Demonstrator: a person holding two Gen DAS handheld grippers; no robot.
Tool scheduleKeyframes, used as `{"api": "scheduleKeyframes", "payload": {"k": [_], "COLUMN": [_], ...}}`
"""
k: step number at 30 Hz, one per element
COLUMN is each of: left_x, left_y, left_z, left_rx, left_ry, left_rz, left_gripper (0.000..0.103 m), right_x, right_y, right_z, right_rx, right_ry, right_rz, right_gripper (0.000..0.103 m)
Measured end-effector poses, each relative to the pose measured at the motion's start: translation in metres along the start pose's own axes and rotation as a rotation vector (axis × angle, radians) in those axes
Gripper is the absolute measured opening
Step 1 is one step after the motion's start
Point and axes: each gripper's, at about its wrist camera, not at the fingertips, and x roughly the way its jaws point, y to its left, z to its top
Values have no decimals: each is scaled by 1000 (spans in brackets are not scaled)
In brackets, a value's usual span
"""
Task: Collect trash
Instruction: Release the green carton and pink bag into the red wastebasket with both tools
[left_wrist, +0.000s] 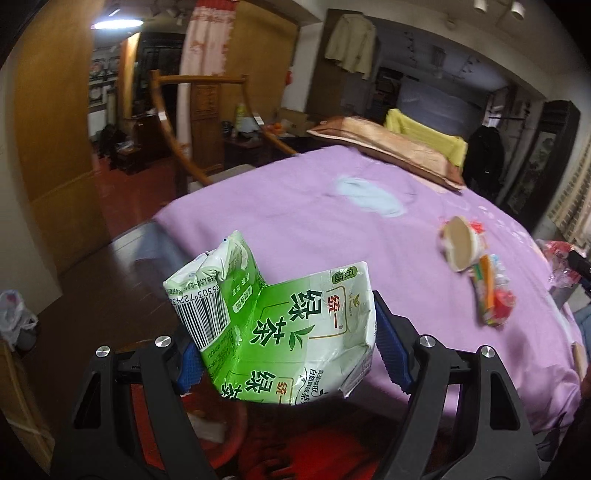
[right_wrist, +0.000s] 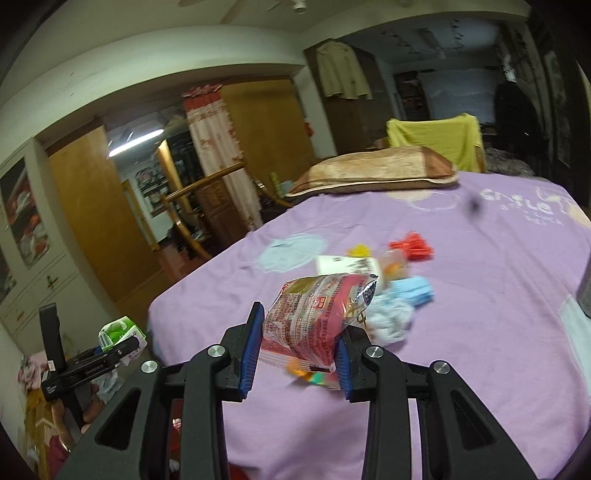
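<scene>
My left gripper (left_wrist: 284, 343) is shut on a crushed green tea carton (left_wrist: 280, 325) and holds it in the air off the foot of the bed, above a red bin (left_wrist: 225, 435). The right wrist view shows that carton (right_wrist: 120, 332) at far left. My right gripper (right_wrist: 297, 347) is shut on a red and white snack wrapper (right_wrist: 314, 317), held just above the purple bedspread (right_wrist: 480, 332). More trash lies on the bed: a paper cup (left_wrist: 460, 243) with a colourful wrapper (left_wrist: 493, 295), a white box (right_wrist: 347, 266), a crumpled blue rag (right_wrist: 391, 317), a red piece (right_wrist: 412, 245).
A brown pillow (left_wrist: 388, 147) lies at the head of the bed, with a yellow cloth (right_wrist: 432, 138) over a chair behind it. A wooden frame (left_wrist: 173, 122) and doors stand at left. A white plastic bag (left_wrist: 14, 314) sits on the floor at far left.
</scene>
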Motion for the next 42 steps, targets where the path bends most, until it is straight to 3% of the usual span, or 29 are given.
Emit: {"api": "scheduleKeyframes", "payload": {"k": [4, 7, 11, 19, 26, 31, 33, 36, 42], "left_x": [0, 14, 34, 24, 20, 23, 26, 31, 37], "left_y": [42, 74, 100, 149, 200, 228, 234, 241, 249], "left_z": [-12, -25, -43, -47, -55, -67, -70, -73, -79], "left_rx": [-48, -102, -129, -224, -319, -376, -383, -388, -405], "left_ry": [40, 144, 252, 178, 168, 188, 199, 213, 231], "left_rz": [73, 115, 170, 313, 391, 391, 402, 407, 399], "left_gripper": [79, 94, 95, 96, 96, 96, 96, 96, 96], "right_x": [11, 24, 43, 83, 139, 188, 207, 229, 234], "right_y": [34, 58, 89, 158, 239, 291, 305, 318, 319], "right_z": [-2, -5, -11, -31, -72, -117, -134, -148, -141], "right_rx": [-56, -87, -119, -221, -327, -410, -433, -442, -427], "right_ry": [26, 64, 121, 241, 444, 604, 670, 735, 736], "right_rz": [45, 72, 109, 198, 346, 400, 406, 395, 392], "right_gripper": [35, 35, 35, 36, 38, 44, 55, 62, 65]}}
